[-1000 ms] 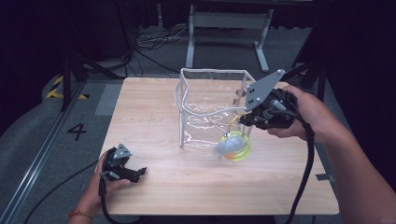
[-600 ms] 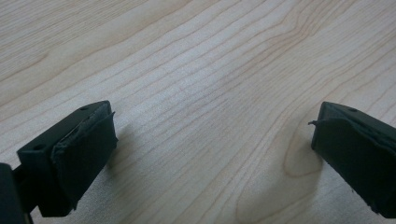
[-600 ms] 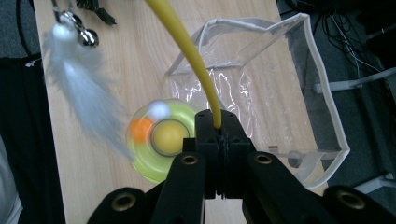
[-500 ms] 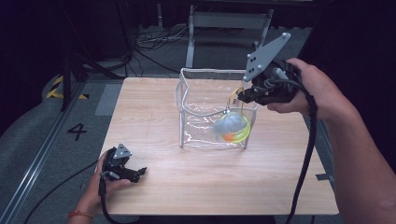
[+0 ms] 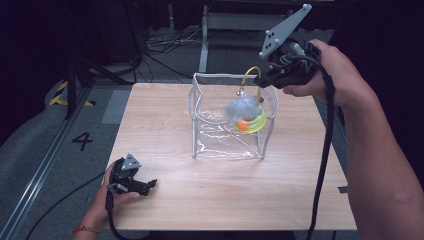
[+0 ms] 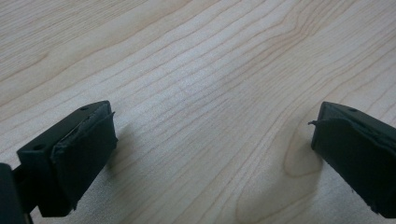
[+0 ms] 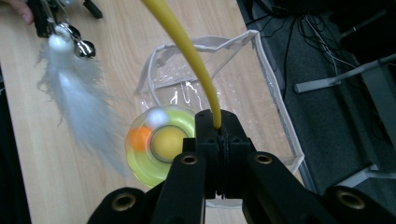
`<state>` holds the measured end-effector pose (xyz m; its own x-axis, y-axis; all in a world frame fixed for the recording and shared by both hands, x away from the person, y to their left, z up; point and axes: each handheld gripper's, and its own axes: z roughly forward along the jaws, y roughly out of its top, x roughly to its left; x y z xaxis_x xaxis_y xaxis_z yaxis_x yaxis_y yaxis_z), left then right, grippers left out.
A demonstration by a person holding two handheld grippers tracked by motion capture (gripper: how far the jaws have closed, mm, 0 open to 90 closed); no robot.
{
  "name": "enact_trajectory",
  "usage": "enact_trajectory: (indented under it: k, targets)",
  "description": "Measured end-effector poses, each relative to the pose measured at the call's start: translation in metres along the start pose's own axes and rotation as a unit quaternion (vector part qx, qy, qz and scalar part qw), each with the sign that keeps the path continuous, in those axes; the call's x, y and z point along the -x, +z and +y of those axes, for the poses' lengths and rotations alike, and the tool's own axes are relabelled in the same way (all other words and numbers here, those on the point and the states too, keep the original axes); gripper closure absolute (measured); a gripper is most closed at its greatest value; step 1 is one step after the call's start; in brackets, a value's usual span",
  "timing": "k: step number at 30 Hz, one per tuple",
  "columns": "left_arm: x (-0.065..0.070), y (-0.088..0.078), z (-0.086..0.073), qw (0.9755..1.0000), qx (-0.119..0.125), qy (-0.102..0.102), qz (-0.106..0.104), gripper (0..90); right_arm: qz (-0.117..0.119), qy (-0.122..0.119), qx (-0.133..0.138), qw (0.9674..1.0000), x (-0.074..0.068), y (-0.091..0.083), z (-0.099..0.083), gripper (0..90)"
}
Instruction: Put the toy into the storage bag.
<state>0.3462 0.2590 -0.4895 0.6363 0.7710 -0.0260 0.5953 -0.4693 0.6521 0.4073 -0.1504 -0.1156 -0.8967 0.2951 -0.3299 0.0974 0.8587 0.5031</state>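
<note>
1. I am keeping my left gripper (image 5: pixel 150 184) resting where it was on the table's (image 5: pixel 165 120) near left corner, jaws spread on bare wood.
2. My right gripper (image 5: pixel 260 80) is pinching the yellow wand (image 7: pixel 187 46); it has risen since the earlier frame.
3. The toy (image 5: pixel 247 120) is now hanging higher, above the clear bag (image 5: pixel 200 120), feather (image 7: pixel 81 102) dangling.

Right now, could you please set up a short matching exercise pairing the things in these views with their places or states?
Things:
1. clear plastic bag
2. yellow ring toy with balls
3. white feather with bell
4. left gripper

States:
A. hanging from the yellow wand
B. jaws open, low over the wooden table
C. standing open on the table
D. hanging above the bag

Pairs: 1-C, 2-D, 3-A, 4-B
</note>
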Motion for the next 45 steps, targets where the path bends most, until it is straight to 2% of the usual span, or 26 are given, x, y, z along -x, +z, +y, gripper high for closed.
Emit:
enact_trajectory:
  k: [5, 16, 22, 25, 29, 39, 45]
  targets:
    - [0.0, 0.0, 0.0, 1.0, -0.001, -0.002, 0.001, 0.2, -0.002, 0.009, 0.005, 0.9999, 0.01, 0.001, 0.004, 88.6]
    - [0.0, 0.0, 0.0, 1.0, 0.0, 0.0, 0.001, 0.2, -0.01, 0.026, -0.005, 0.9996, 0.029, 0.01, 0.011, 88.6]
    - [0.0, 0.0, 0.0, 1.0, 0.0, 0.003, 0.002, 0.2, -0.011, 0.037, -0.009, 0.9992, 0.044, 0.027, 0.013, 88.6]
    - [0.0, 0.0, 0.0, 1.0, 0.0, 0.003, 0.002, 0.1, -0.016, 0.044, -0.011, 0.9988, 0.048, 0.033, 0.012, 88.5]
    - [-0.001, 0.0, 0.0, 1.0, 0.0, 0.006, 0.002, 0.1, -0.011, 0.049, -0.011, 0.9987, 0.055, 0.045, 0.008, 88.5]
    - [-0.001, 0.0, 0.0, 1.0, 0.0, 0.006, 0.002, 0.1, -0.006, 0.059, -0.012, 0.9982, 0.062, 0.067, -0.003, 88.5]
    - [-0.001, 0.0, 0.0, 1.0, -0.001, 0.005, 0.001, 0.2, -0.001, 0.058, -0.024, 0.998, 0.059, 0.084, -0.01, 88.5]
